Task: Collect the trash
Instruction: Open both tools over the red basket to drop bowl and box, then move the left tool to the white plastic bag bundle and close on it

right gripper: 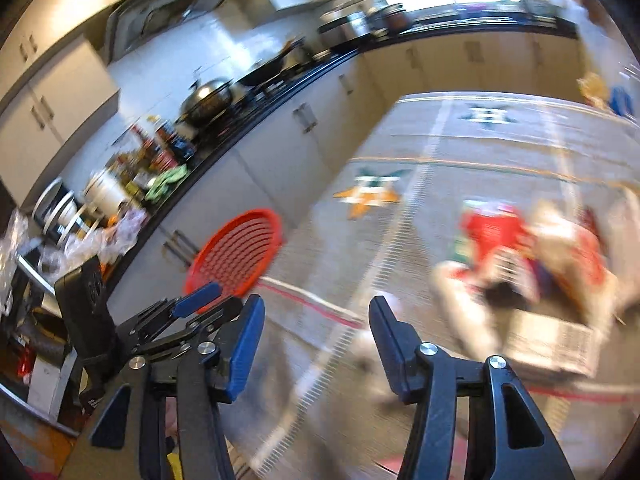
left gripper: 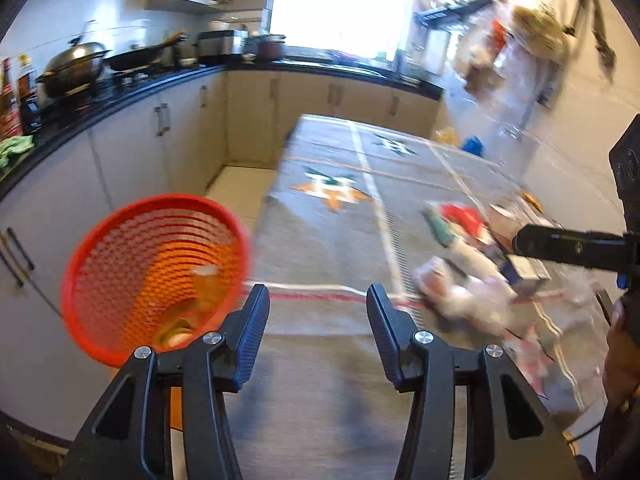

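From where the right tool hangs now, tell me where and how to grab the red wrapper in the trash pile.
Take the red wrapper by its upper crumpled edge, coming down from above. It lies on top of the pile on the table, so that edge looks free, while boxes and bags crowd its lower and right sides. The right tool is open and empty. Blur hides finer folds, so this is a best guess.

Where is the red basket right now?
In the left wrist view the red basket sits left of the table, beside the cabinets.
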### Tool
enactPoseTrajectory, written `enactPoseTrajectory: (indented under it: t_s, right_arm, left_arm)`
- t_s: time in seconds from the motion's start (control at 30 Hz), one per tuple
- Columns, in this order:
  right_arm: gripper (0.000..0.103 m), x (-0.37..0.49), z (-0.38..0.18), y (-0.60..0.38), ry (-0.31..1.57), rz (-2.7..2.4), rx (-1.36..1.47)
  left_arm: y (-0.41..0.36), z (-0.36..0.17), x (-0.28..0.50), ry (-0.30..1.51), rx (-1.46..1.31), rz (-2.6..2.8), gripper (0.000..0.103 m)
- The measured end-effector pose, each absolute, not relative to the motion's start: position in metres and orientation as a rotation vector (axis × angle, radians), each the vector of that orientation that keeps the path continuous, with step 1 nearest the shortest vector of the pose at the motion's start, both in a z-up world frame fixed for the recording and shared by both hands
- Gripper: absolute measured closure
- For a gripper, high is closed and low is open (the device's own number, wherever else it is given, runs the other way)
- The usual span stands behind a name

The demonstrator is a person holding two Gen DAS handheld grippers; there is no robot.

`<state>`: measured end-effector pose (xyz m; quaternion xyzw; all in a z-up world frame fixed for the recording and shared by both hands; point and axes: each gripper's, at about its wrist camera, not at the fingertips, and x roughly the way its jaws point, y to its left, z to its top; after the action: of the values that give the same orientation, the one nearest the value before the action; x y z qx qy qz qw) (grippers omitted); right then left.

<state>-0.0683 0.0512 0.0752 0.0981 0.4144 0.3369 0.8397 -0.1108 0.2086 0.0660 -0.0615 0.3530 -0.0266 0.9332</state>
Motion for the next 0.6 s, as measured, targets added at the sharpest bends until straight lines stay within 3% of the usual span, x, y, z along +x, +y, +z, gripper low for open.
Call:
enactPoseTrajectory:
  t_s: [0.2, 0.33, 0.47, 0.6]
  right_arm:
    - [0.044, -0.093, 0.063, -0.032, 0.849, 0.573, 0.277]
    - [0.044, -0.110, 0.060, -0.070, 0.822, 0.508, 0.288]
    - [0.044, -0.121, 0.063, -0.106, 0.779, 0.434, 0.317]
    - [0.037, -0.131, 0.069, -0.144, 0.723, 0.349, 0.350]
  left_arm:
    - [0.155, 0.057, -0.106, 0.760, -0.087, -0.174, 0.041]
    - [0.126, 0.058, -0.104, 0.778, -0.104, -0.240, 0.040]
    - [0.099, 0.059, -0.102, 0.782, -0.096, -0.230, 0.022]
    - [0.085, 0.054, -0.093, 0.804, -0.059, -0.150, 0.022]
